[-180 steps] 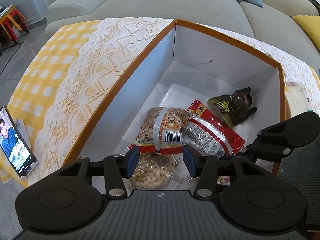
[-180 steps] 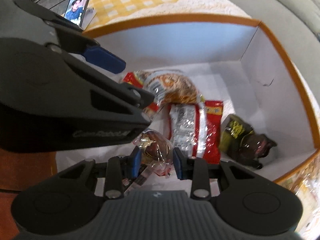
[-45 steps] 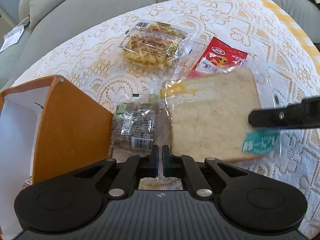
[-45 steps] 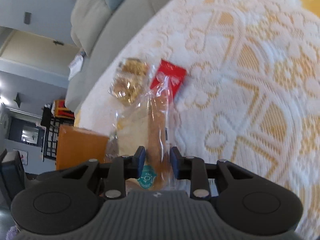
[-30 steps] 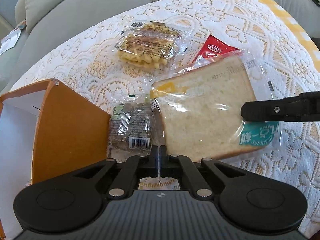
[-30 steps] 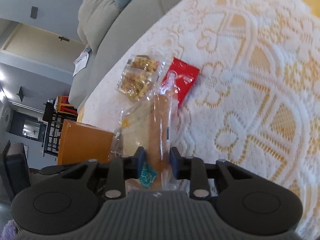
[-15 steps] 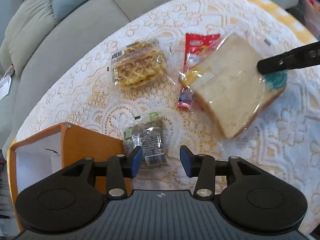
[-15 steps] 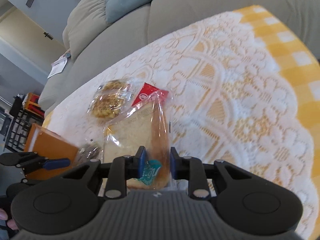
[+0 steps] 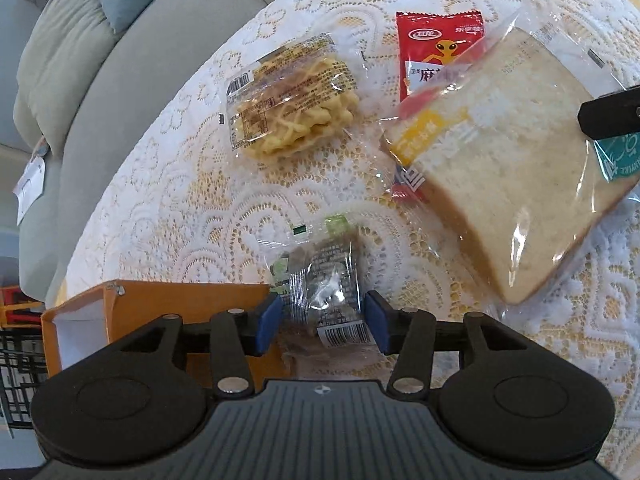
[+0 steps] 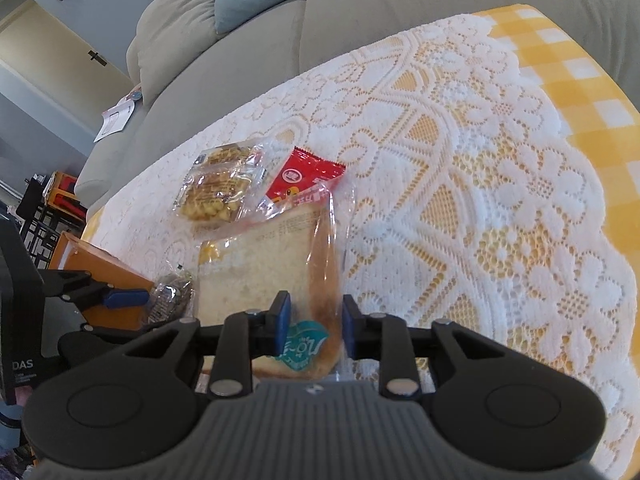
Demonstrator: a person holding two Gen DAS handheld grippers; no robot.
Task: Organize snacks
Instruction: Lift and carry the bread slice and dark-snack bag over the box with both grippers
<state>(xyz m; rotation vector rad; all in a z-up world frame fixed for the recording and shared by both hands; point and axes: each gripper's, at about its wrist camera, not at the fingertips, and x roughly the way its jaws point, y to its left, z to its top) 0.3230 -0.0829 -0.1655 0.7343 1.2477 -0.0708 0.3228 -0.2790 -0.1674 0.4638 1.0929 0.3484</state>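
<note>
A small dark snack packet (image 9: 324,280) with a barcode lies on the lace cloth beside the orange box (image 9: 160,304). My left gripper (image 9: 322,322) straddles it, jaws opening, and the pads do not press it. A bagged slice of bread (image 10: 260,276) lies tilted over a red snack packet (image 10: 308,176). Its teal-labelled end sits between the jaws of my right gripper (image 10: 314,324), which are opening, with the pads loose on the bag. In the left wrist view, a right finger (image 9: 608,118) crosses the bread (image 9: 512,152). A clear pack of yellow noodle crisps (image 9: 292,100) lies farther back.
The table wears a white lace cloth (image 10: 480,200) over yellow check. A grey sofa (image 10: 360,20) with cushions curves behind it. The orange box (image 10: 100,276) stands at the table's left with its white inside showing. Lace right of the bread is bare.
My left jaws went from shut to open and came down around the dark packet. The bread tipped from upright toward flat, and my right jaws widened around it.
</note>
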